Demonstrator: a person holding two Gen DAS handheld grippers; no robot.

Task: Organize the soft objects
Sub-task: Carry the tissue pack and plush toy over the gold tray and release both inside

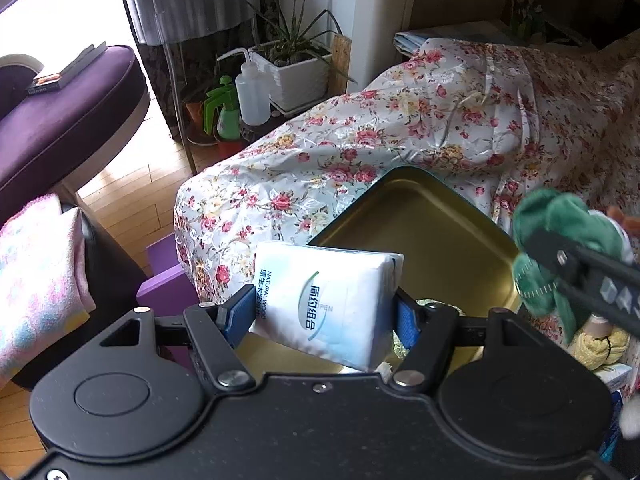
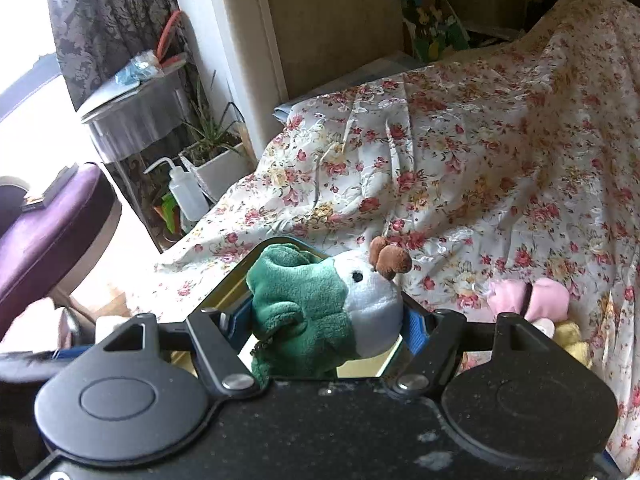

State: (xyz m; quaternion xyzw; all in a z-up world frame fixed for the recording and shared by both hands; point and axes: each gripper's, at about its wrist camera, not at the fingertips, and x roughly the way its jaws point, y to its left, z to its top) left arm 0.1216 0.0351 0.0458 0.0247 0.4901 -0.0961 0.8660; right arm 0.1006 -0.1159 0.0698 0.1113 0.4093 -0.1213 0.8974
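My left gripper (image 1: pixel 325 314) is shut on a white tissue pack (image 1: pixel 332 300) with green and blue print, its blue pads pressing both short ends. The pack hangs tilted over the near corner of an open gold metal tin (image 1: pixel 436 236) on the flowered bedspread. In the right wrist view my right gripper (image 2: pixel 326 322) is shut on a green and white plush toy (image 2: pixel 320 304) with brown antlers, held above the tin (image 2: pixel 240 276). That toy (image 1: pixel 560 232) and the right gripper's fingers (image 1: pixel 580 276) show at the right edge of the left wrist view, beside the tin.
A pink plush (image 2: pixel 532 300) and a yellow soft toy (image 2: pixel 572 340) lie on the bedspread (image 2: pixel 480 160) to the right. Left of the bed are a purple seat (image 1: pixel 60 120), a squeeze bottle (image 1: pixel 252 96), a potted plant (image 1: pixel 296 76) and a pink towel (image 1: pixel 36 280).
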